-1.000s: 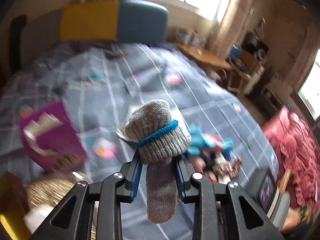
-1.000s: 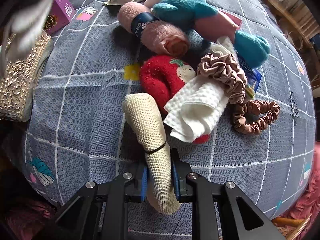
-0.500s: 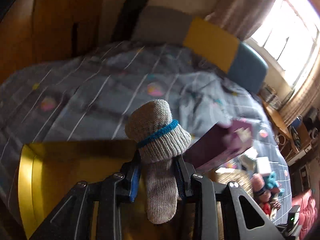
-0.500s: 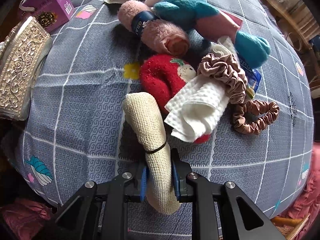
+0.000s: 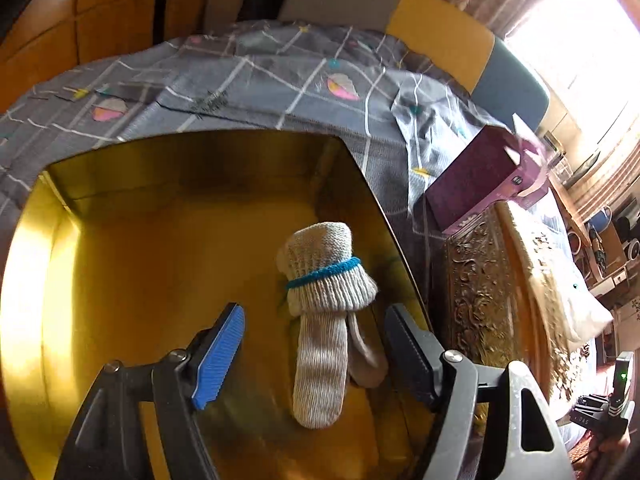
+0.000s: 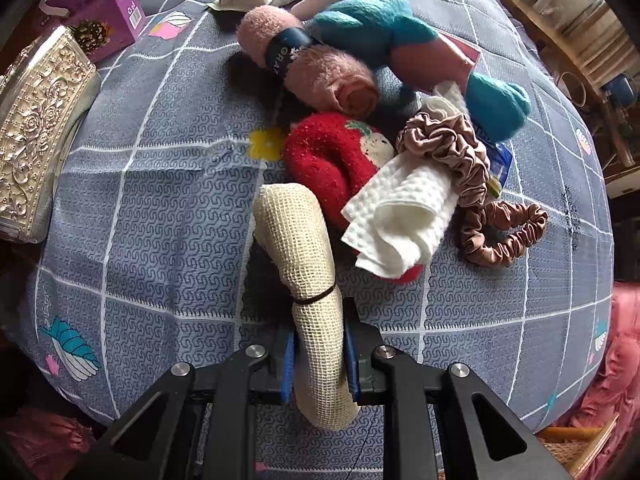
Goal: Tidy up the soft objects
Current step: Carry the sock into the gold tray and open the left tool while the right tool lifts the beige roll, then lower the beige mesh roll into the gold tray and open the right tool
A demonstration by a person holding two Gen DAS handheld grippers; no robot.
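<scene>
Room inside the gold box, a crowded heap on the bed

The gold box [image 5: 132,264] lies mostly bare on its left and far side; only the grey sock bundle [image 5: 324,304] takes up floor near the right wall, lying loose between the spread fingers of the left gripper [image 5: 316,344]. Just right of the box, the ornate gold lid [image 5: 480,280] and purple carton [image 5: 480,176] block that side. Ahead of the right gripper [image 6: 318,356], clamped on the mesh roll [image 6: 304,264], the bedspread [image 6: 160,208] is bare to the left, while the red sock [image 6: 328,156], white cloth [image 6: 400,216], brown scrunchies [image 6: 500,232] and pink towel roll [image 6: 316,64] crowd the right and far side, touching one another.
</scene>
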